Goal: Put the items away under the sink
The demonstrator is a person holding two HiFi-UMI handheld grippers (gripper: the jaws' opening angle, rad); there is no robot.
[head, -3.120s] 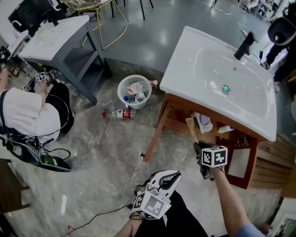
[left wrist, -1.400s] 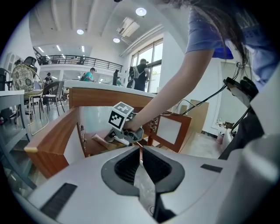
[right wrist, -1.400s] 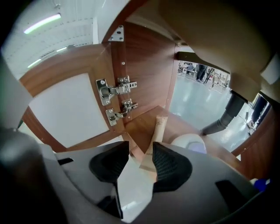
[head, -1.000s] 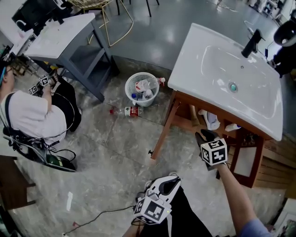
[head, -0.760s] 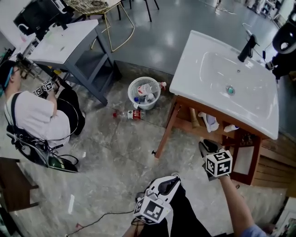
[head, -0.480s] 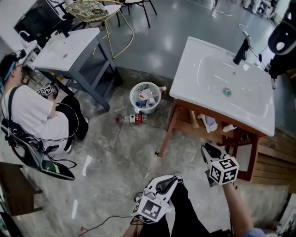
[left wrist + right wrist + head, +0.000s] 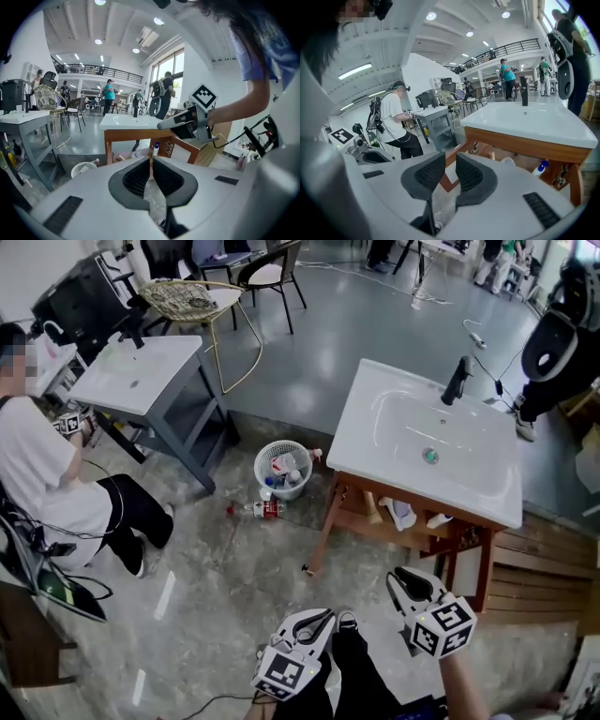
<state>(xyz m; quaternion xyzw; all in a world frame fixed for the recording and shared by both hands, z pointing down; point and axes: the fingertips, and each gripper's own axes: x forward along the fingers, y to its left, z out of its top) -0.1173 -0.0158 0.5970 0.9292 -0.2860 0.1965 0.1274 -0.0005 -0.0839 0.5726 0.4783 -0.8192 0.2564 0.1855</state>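
Your left claw [image 7: 150, 161]: ribbed black pads together, empty. Your right claw [image 7: 450, 161]: pads narrowly apart, just been closing, nothing between. Glossy white rectangular sink [image 7: 361, 451], wooden frame [image 7: 323, 526].

White sink [image 7: 427, 451] on wooden stand [image 7: 327, 521], basket [image 7: 284, 468] and bottle [image 7: 255, 510] on floor [image 7: 211, 573], left gripper [image 7: 313, 619], right gripper [image 7: 404, 581]

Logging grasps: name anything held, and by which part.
Nothing is held: left gripper shut, empty; right gripper has just been closing, with nothing between its fingers.
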